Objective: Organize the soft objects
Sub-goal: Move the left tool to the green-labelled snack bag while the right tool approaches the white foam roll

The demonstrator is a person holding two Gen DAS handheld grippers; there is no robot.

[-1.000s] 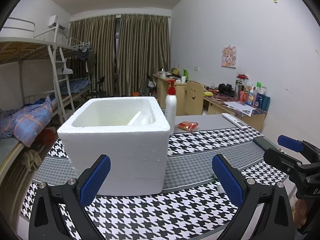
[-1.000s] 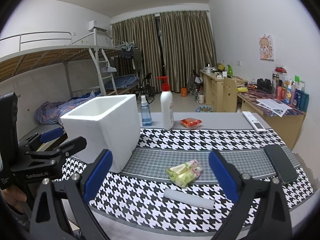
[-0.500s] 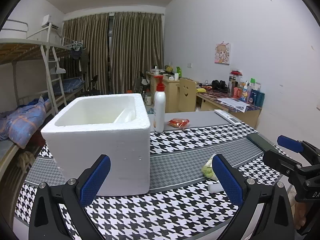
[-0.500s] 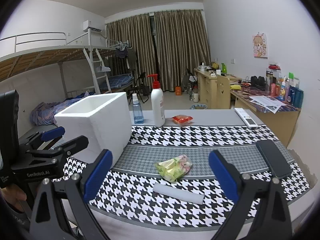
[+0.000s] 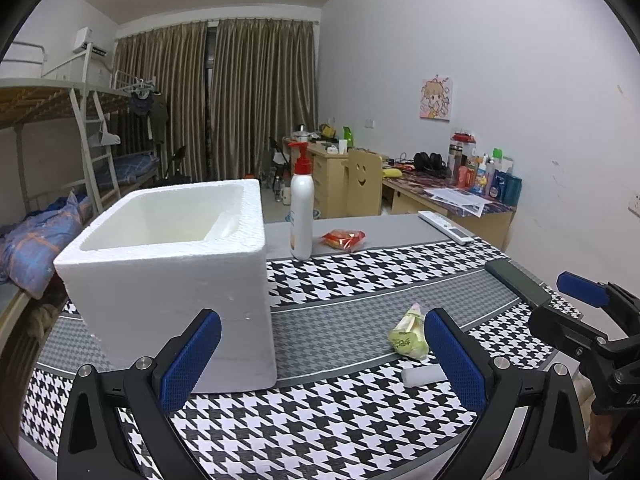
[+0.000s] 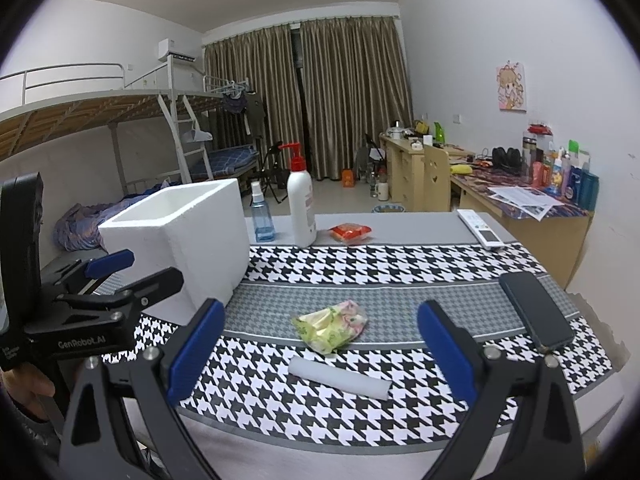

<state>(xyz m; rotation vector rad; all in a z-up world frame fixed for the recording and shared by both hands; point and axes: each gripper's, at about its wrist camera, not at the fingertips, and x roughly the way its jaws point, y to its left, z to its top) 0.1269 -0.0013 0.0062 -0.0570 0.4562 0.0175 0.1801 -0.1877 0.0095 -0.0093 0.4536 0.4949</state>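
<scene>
On the table (image 6: 400, 228), covered by a black-and-white houndstooth cloth, a white foam box (image 5: 172, 272) stands open-topped at the left side. Just to its right on the grey band of the cloth lies a soft green-and-pink packet (image 6: 332, 326), and nearer the front edge, close beside it but apart, lies a white foam strip (image 6: 340, 378). Behind these, toward the far edge, a white pump bottle (image 6: 302, 208) with a red head stands upright, with a small blue spray bottle (image 6: 262, 220) to its left and a red snack packet (image 6: 351, 233) to its right. A white remote (image 6: 480, 229) lies at the far right, and a dark phone (image 6: 536, 312) rests face up near the right edge.

The left gripper (image 5: 322, 360) hangs above the front of the table facing the box, its blue-padded fingers (image 5: 192, 356) spread wide with nothing between them. The right gripper (image 6: 320, 352) hovers over the near edge, aimed at the green-and-pink packet, its fingers (image 6: 444, 350) likewise spread and empty. A hand (image 6: 28, 384) shows at the left edge of the right wrist view, under the left gripper's body.
</scene>
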